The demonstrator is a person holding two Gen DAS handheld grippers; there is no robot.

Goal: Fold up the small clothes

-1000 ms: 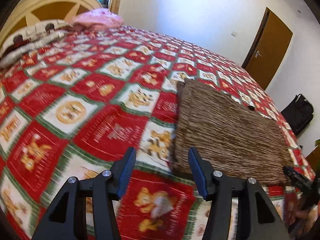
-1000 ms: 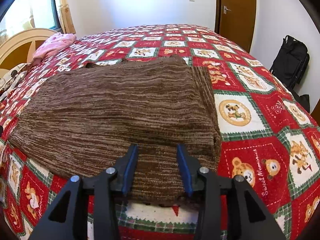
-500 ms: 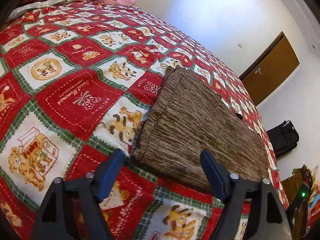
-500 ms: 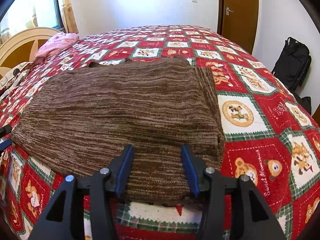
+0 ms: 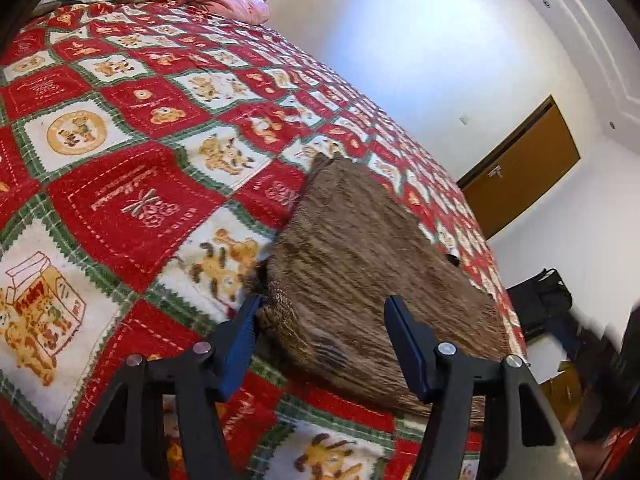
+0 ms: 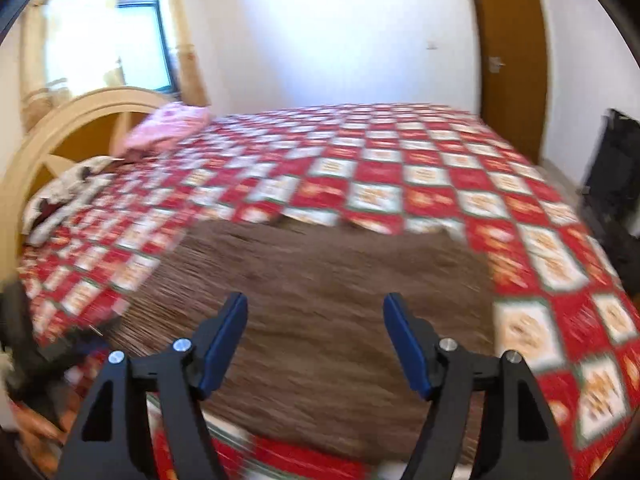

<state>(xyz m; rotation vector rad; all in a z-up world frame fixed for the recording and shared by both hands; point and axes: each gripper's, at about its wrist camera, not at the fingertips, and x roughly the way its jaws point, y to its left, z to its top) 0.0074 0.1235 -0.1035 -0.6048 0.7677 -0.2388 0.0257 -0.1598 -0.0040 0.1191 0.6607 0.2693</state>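
Since a second ago the right gripper [image 6: 316, 334] has lifted off the near hem of the folded brown knit garment [image 6: 320, 300]; its view is blurred, and more of the room shows above the bed. Its jaws have just been opening and now stand wide with nothing between the blue pads, the knit lying below them. The left gripper [image 5: 320, 336] has rolled, so the bed tilts in its view; its jaws have just been closing from a wider spread. They are still apart, straddling the garment's near left corner [image 5: 276, 312], with the left pad [image 5: 244, 336] against the edge there; whether it presses the cloth I cannot tell.

Everything lies on a bed with a quilt [image 5: 132, 200] of red and white squares edged in green, printed with bears. At the head are a cream arched headboard [image 6: 68, 132], a pink pillow [image 6: 168, 128] and a patterned pillow [image 6: 68, 188]. White walls, a curtained window [image 6: 144, 44], a brown wooden door [image 6: 512, 60] and a black bag [image 5: 548, 296] on the floor beyond the bed's far side make up the room.

The garment lies flat near the bed's closest edge, a broad folded rectangle. From the right gripper's view its long axis runs left to right, along that edge. In the left gripper's view it narrows away to a corner [image 5: 324, 160].
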